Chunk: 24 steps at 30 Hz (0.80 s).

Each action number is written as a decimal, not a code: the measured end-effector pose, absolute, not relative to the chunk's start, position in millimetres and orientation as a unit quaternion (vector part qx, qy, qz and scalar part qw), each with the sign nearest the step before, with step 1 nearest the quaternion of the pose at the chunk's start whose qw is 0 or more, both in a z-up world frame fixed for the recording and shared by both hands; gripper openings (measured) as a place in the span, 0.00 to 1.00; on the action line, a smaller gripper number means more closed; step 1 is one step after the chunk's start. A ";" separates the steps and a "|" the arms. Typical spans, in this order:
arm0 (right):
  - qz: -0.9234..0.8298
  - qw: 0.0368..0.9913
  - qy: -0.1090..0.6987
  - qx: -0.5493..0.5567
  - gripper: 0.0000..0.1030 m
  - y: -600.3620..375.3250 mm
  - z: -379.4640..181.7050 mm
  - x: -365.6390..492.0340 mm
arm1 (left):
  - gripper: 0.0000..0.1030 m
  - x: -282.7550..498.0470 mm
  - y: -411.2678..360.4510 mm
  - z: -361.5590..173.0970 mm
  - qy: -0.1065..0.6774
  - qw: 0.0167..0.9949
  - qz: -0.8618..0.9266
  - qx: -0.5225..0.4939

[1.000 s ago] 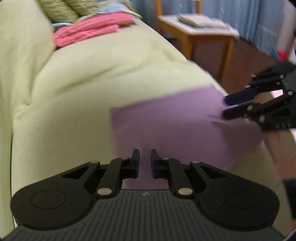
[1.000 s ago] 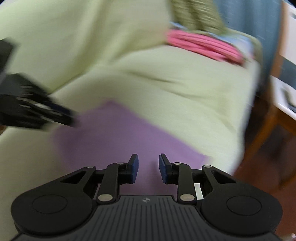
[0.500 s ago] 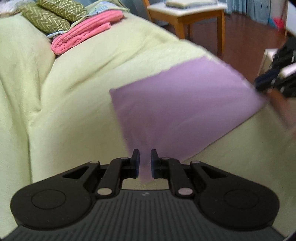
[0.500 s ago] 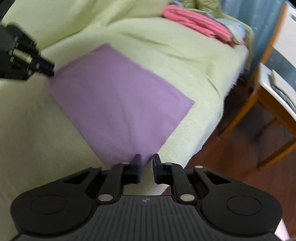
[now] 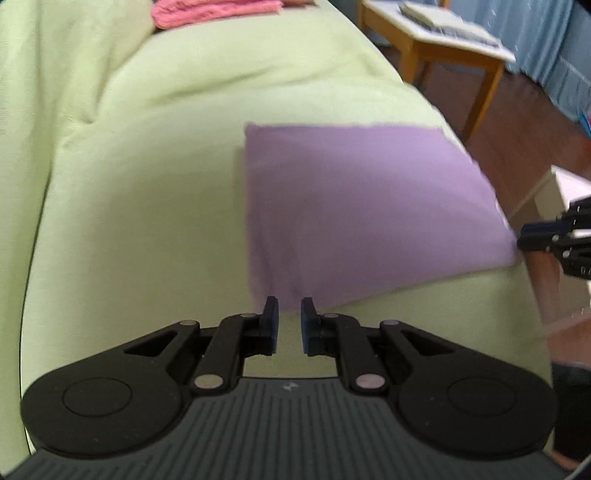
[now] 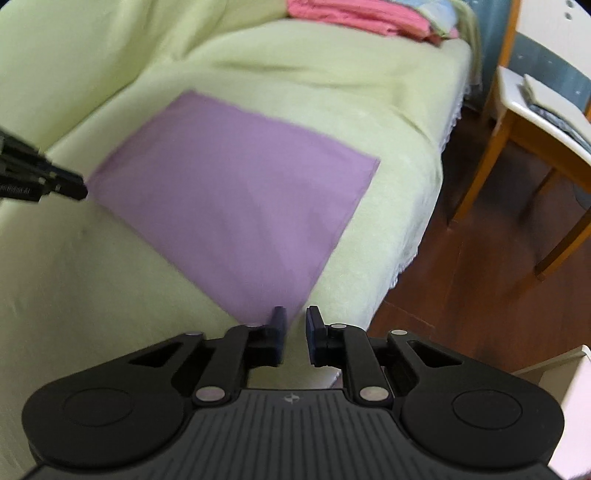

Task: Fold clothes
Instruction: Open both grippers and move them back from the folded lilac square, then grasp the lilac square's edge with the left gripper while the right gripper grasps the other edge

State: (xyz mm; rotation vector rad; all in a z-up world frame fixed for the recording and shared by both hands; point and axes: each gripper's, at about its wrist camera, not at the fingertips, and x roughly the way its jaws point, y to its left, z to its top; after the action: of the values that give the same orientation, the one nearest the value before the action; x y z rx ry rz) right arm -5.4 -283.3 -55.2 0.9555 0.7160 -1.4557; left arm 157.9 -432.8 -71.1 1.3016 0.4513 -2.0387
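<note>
A lilac cloth (image 6: 236, 192), flat, matte and roughly square, lies spread at centre frame on a sofa draped in a nubby pale-green cover (image 6: 332, 85). The left claw (image 5: 289, 321) and right claw (image 6: 295, 334) each sit at a near corner, narrowly parted; whether fabric is pinched cannot be told. Thin cloth could slip free or sag off the sofa's front edge if lifted unevenly. Folded pink knitwear (image 6: 354, 14) rests upper right.

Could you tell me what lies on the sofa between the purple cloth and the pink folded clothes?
Only bare green sofa cover separates the purple cloth from the pink folded clothes; both wrist views show it.
</note>
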 end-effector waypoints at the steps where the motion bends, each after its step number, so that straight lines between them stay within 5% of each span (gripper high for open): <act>1: -0.623 0.590 0.302 0.416 0.16 -284.8 -55.9 -5.7 | 0.10 158.2 -435.5 -69.7 0.178 0.339 -0.781 0.493; 11: -0.606 0.577 0.254 0.485 0.20 -287.2 -58.0 -23.2 | 0.14 168.7 -458.9 -81.9 0.217 0.314 -0.753 0.536; 20: -0.594 0.554 0.037 0.582 0.38 -321.0 -72.0 -117.5 | 0.35 155.3 -577.5 -94.9 0.405 0.260 -0.758 0.439; 24: -0.578 0.554 0.016 0.598 0.41 -346.3 -91.4 -142.4 | 0.37 161.3 -603.4 -116.4 0.463 0.240 -0.744 0.418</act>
State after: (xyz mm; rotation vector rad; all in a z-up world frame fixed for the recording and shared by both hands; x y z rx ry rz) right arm -142.4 -346.3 -91.4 1.4134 0.0372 -1.3666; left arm 161.3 -603.4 -116.4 1.1435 1.2661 -2.0374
